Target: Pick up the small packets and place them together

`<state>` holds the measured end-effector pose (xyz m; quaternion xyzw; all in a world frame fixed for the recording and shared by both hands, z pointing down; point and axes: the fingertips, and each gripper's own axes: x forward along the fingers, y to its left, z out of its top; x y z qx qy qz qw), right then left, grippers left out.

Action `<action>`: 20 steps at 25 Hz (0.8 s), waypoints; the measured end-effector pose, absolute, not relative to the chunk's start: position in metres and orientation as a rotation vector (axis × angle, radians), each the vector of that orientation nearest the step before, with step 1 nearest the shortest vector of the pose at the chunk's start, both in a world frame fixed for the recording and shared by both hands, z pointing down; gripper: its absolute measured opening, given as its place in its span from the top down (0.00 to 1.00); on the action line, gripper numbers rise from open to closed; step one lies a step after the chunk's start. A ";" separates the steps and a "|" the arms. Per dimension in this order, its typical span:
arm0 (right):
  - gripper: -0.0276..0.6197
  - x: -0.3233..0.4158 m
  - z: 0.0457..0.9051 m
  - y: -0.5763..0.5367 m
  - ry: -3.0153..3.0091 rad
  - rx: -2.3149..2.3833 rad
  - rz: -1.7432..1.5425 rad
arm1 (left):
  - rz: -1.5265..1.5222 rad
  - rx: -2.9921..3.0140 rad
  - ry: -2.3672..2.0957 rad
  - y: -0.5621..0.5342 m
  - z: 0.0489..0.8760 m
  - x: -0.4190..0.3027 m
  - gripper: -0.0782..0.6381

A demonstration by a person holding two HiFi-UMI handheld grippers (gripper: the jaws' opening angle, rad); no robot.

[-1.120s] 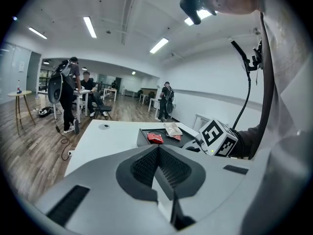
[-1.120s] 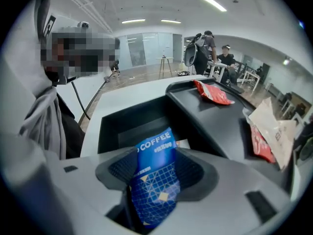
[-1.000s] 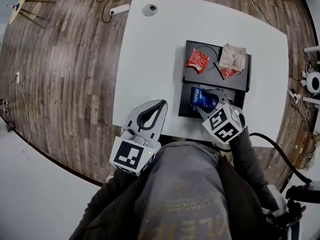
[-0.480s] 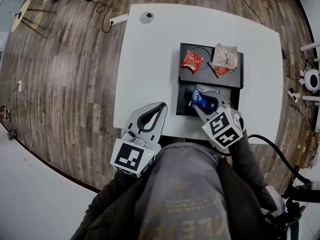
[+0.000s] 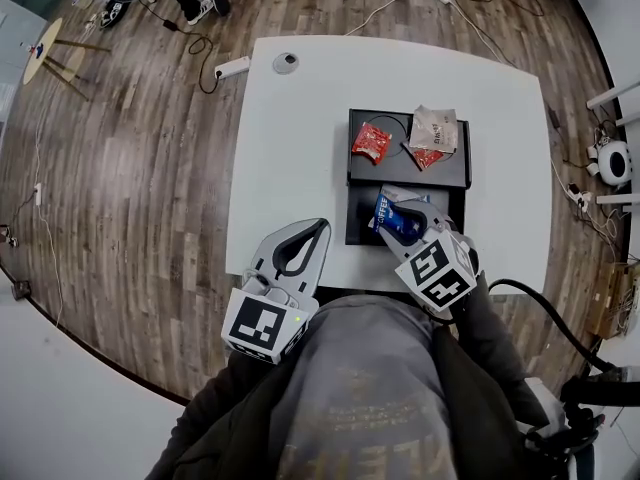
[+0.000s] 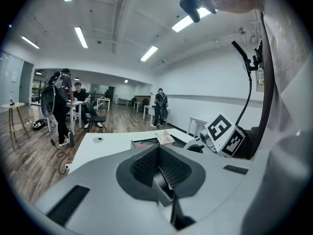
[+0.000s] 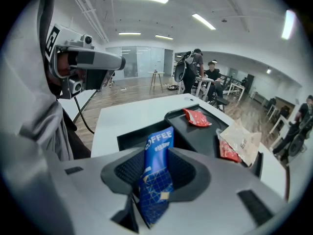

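right gripper (image 7: 156,177): fingers have just been closing and are now clamped on the blue coffee packet (image 7: 157,173), partly open since the packet fills the gap. the packet stands upright between the fingers, printed top end sticking out past the tips. in the head view it sits over the near black tray (image 5: 357,220); i can't tell if its lower end is clear of the tray.

left gripper (image 6: 159,165): fingers pressed together, nothing between them. it hangs over the near left part of the white table (image 5: 300,148), well apart from both trays.

far black tray (image 5: 392,171) touches the near one along its back edge. on it: a red packet (image 5: 371,142) at the left, a beige packet (image 5: 434,128) at the right, and a second red packet (image 5: 428,158) partly under the beige one's near edge. the first red packet lies apart from the other two.
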<state>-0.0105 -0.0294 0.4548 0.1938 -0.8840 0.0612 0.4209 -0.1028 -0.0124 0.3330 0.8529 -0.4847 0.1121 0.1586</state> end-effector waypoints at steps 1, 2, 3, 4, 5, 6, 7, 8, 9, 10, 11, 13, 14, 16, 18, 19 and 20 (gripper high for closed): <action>0.73 -0.010 0.455 -0.029 -2.213 0.486 0.156 | 0.321 2.438 -1.384 -0.012 0.333 -0.103 0.89; 0.73 -0.011 0.455 -0.029 -2.215 0.487 0.160 | 0.321 2.439 -1.383 -0.013 0.334 -0.103 0.89; 0.73 -0.011 0.455 -0.029 -2.220 0.488 0.164 | 0.320 2.442 -1.383 -0.013 0.334 -0.103 0.89; 0.73 -0.012 0.453 -0.029 -2.227 0.488 0.166 | 0.319 2.444 -1.384 -0.013 0.335 -0.103 0.89; 0.73 -0.013 0.450 -0.029 -2.235 0.488 0.163 | 0.318 2.444 -1.382 -0.014 0.335 -0.103 0.89; 0.73 -0.015 0.445 -0.029 -2.245 0.487 0.158 | 0.318 2.441 -1.380 -0.014 0.336 -0.103 0.89; 0.73 -0.017 0.440 -0.029 -2.258 0.486 0.153 | 0.319 2.436 -1.376 -0.015 0.336 -0.103 0.89; 0.73 -0.019 0.433 -0.029 -2.274 0.485 0.150 | 0.319 2.433 -1.374 -0.015 0.336 -0.103 0.89; 0.73 -0.022 0.426 -0.029 -2.291 0.485 0.147 | 0.317 2.434 -1.373 -0.016 0.337 -0.104 0.89; 0.73 -0.025 0.419 -0.031 -2.305 0.486 0.139 | 0.312 2.439 -1.376 -0.017 0.337 -0.104 0.89; 0.73 -0.027 0.413 -0.034 -2.315 0.489 0.126 | 0.307 2.444 -1.380 -0.019 0.337 -0.105 0.89; 0.73 -0.029 0.402 -0.042 -2.329 0.504 0.099 | 0.299 2.448 -1.388 -0.023 0.337 -0.107 0.89; 0.73 -0.030 0.397 -0.048 -2.333 0.515 0.090 | 0.296 2.444 -1.391 -0.025 0.337 -0.109 0.89; 0.73 -0.029 0.388 -0.061 -2.339 0.540 0.078 | 0.295 2.428 -1.392 -0.029 0.336 -0.111 0.89; 0.73 -0.029 0.381 -0.077 -2.341 0.566 0.063 | 0.293 2.419 -1.397 -0.033 0.336 -0.114 0.89; 0.73 -0.029 0.379 -0.086 -2.340 0.578 0.055 | 0.292 2.415 -1.401 -0.035 0.336 -0.116 0.89; 0.72 -0.029 0.376 -0.095 -2.339 0.588 0.047 | 0.292 2.409 -1.407 -0.037 0.337 -0.118 0.89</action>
